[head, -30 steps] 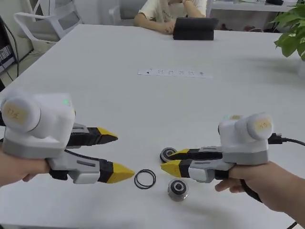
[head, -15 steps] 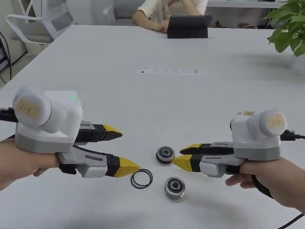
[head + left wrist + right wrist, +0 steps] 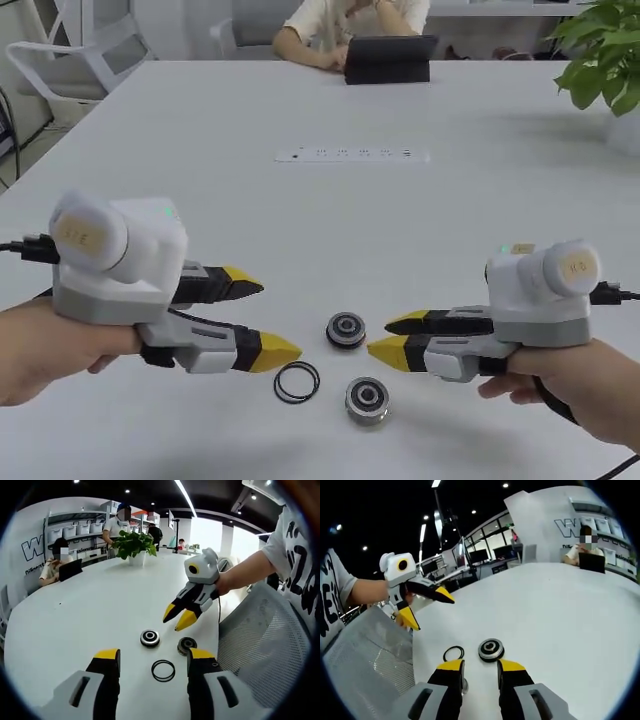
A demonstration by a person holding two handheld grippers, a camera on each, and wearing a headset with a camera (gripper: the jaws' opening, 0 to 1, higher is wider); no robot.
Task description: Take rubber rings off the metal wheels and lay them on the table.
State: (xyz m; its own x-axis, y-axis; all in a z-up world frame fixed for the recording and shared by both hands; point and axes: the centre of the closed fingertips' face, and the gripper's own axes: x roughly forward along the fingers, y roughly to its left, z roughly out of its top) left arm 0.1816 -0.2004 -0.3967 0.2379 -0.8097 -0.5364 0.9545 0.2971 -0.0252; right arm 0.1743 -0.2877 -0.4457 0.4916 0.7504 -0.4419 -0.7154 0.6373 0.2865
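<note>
Ring (image 3: 297,382) laid flat, both jaws empty

Nearest the person, the near wheel (image 3: 367,398) lies flat on the table (image 3: 470,210), hub up. The ring is just to its left, clear of it and flat on the bare top. That is where the task wants the rubber to end up, so I judge this ring finished with. Its outline reads doubled, and I cannot tell whether it is 1 ring or 2 stacked.

The left gripper (image 3: 281,320) hangs just above and left of the ring. Its jaws are wide apart and hold nothing, with the tips aimed right toward the wheels. The right gripper (image 3: 379,334) faces it from the right, jaws a little apart and also empty. They probably point at each other because stripping a ring takes 2 tools: 1 to pin the metal and 1 to peel the rubber.

Just beyond the tips, the far wheel (image 3: 346,329) lies flat between the 2 grippers, touching neither. A dark band circles its rim, so it likely wears its rubber and would be the next one to work. The near wheel looks greyer in the head view, though I cannot be sure it is bare.

Farther off, a power strip (image 3: 350,155) lies mid-table, well apart from the work. At the far edge a person (image 3: 330,20) sits behind a tablet (image 3: 388,58), with a plant (image 3: 600,60) at the far right.
</note>
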